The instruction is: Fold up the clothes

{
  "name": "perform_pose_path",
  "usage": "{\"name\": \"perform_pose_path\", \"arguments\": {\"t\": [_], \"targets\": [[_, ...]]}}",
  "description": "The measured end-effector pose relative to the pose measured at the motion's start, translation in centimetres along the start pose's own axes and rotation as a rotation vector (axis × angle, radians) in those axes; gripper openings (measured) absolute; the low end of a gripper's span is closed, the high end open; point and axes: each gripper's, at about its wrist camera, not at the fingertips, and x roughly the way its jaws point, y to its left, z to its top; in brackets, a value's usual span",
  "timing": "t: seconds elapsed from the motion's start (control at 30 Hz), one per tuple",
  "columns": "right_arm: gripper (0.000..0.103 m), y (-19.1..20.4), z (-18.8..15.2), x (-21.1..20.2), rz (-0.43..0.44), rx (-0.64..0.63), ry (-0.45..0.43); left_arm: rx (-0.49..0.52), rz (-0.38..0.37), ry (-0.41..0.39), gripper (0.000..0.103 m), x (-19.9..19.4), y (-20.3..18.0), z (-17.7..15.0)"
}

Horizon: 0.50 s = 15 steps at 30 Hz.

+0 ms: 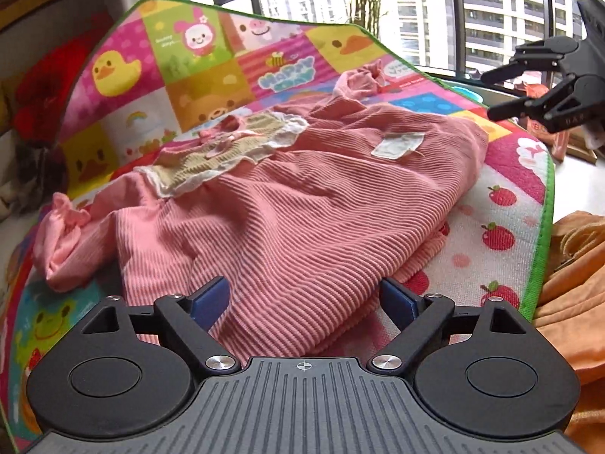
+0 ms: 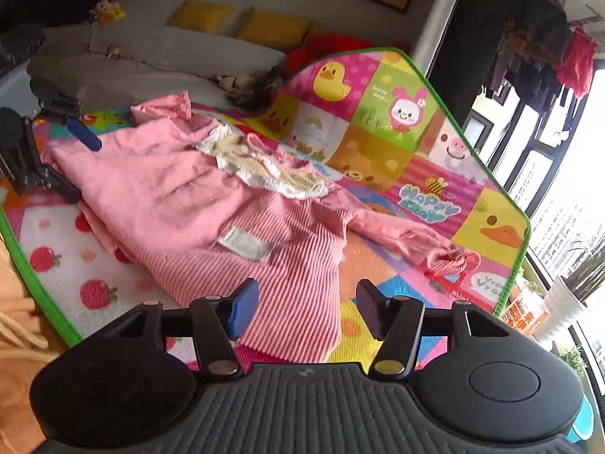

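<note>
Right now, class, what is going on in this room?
A person holds a two-finger gripper in each hand over a pink ribbed garment spread, partly folded, on a colourful play mat. The left gripper and right gripper both stand open at the garment's near edge, gripping nothing. An orange cloth lies beside the mat.

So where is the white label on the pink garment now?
The white label lies on the pink garment, right of centre in the left wrist view, right of the cream lace collar; the play mat is underneath.
</note>
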Motion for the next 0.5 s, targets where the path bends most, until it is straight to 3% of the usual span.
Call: {"name": "perform_pose_path", "arguments": {"t": [0.07, 0.2, 0.27, 0.3, 0.4, 0.5], "targets": [[0.058, -1.1, -1.0, 1.1, 0.009, 0.082, 0.034, 0.023, -0.036, -0.024, 0.091, 0.0, -0.8, 0.6], [0.057, -4.5, -2.6, 3.4, 0.044, 0.393, 0.075, 0.08, -0.077, -0.048, 0.091, 0.5, -2.5, 1.5], [0.047, -5.2, -3.3, 4.3, 0.082, 0.503, 0.092, 0.097, -0.08, -0.045, 0.091, 1.0, -3.1, 1.6], [0.03, -4.8, -3.2, 4.4, 0.093, 0.498, 0.089, 0.1, -0.081, -0.04, 0.091, 1.1, -3.2, 1.6], [0.009, -3.5, -2.6, 4.0, 0.124, 0.475, 0.065, 0.108, -0.084, -0.024, 0.091, 1.5, -3.4, 1.3], [0.009, -2.9, -0.6, 2.0, 0.068, 0.403, 0.003, 0.11, -0.069, 0.001, 0.092, 1.1, -2.7, 0.6]]}}
